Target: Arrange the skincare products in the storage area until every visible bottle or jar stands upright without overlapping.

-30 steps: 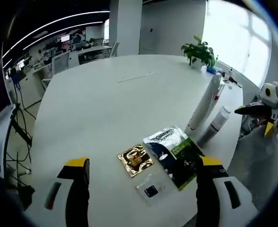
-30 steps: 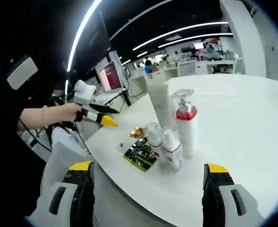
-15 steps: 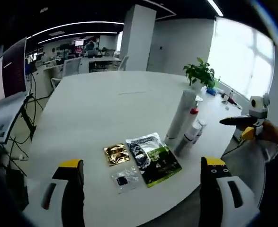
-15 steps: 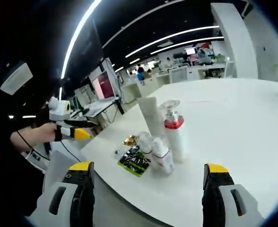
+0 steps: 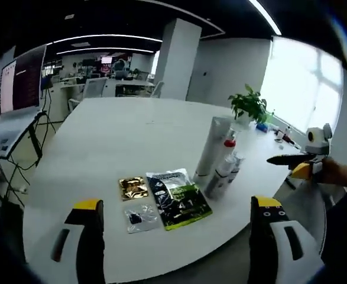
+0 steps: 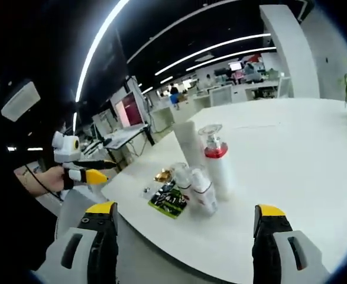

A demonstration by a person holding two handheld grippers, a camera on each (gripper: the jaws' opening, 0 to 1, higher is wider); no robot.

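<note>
Sachets: three flat packs lie on the white surface [image 5: 102, 142] in the left gripper view, left of the bottles: a gold sachet [image 5: 132, 187], a small clear sachet [image 5: 140, 216] and a larger dark-and-green pouch [image 5: 176, 198]. They look thin, soft and light; I judge them hard to pinch flat, best taken by an edge.
Tall tube: a white tube [image 5: 211, 148] stands upright just beside the pouch. Probably light, smooth and easy to tip, so a hold low on the body seems safest.
Pump bottle: a white bottle with a red collar and clear pump cap [image 6: 213, 168] stands upright, close against the tube. Likely the heaviest piece; I would grip the body, not the pump.
Small bottles: two small pale bottles [image 6: 200, 189] stand in front of it, crowded together; whether they touch I cannot tell. The clear caps look slippery, so take the waist.
Left gripper: its jaws [image 5: 172, 248] are spread wide and hold nothing, well short of the products.
Right gripper: its jaws [image 6: 185, 248] are also wide apart and bare, back from the surface edge.
</note>
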